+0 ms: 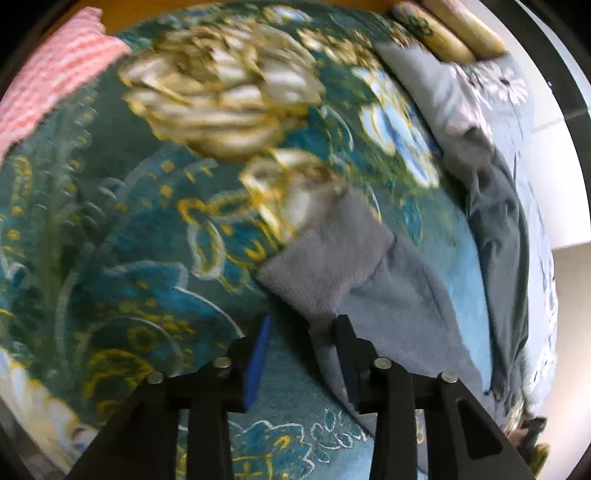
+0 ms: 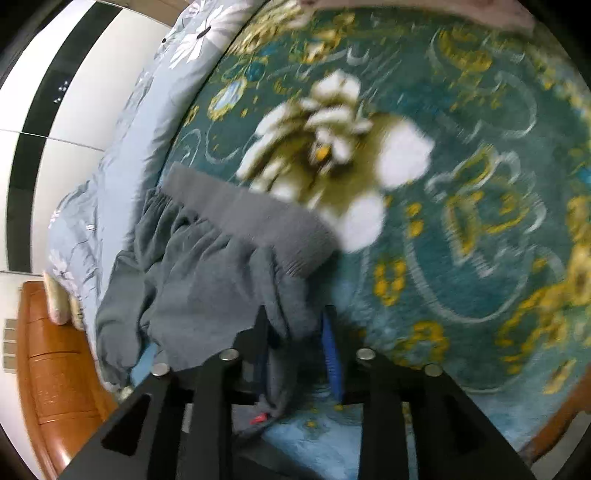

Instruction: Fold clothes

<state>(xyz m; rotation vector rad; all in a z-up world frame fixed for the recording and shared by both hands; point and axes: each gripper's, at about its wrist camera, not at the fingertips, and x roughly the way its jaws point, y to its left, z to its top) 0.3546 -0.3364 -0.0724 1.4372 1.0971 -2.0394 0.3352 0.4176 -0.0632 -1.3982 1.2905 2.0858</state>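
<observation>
A grey garment (image 1: 391,295) lies on the teal flowered blanket (image 1: 147,221), its fleecy cuff (image 1: 325,251) turned toward the middle. My left gripper (image 1: 303,343) is open just above the blanket; the cloth's edge reaches its right finger (image 1: 349,354) and no pad presses on it. In the right wrist view the same grey garment (image 2: 207,266) is bunched, with a ribbed band (image 2: 258,225) across it. My right gripper (image 2: 295,339) is open, and a fold of the grey cloth hangs loose between its jaws.
A pink knitted cloth (image 1: 55,74) lies at the blanket's far left. A pale blue flowered sheet (image 2: 122,147) and a darker grey cloth (image 1: 498,229) run along the bed's side. Pillows (image 1: 443,33) sit at the head. A wooden bed frame (image 2: 55,369) and white wall border the bed.
</observation>
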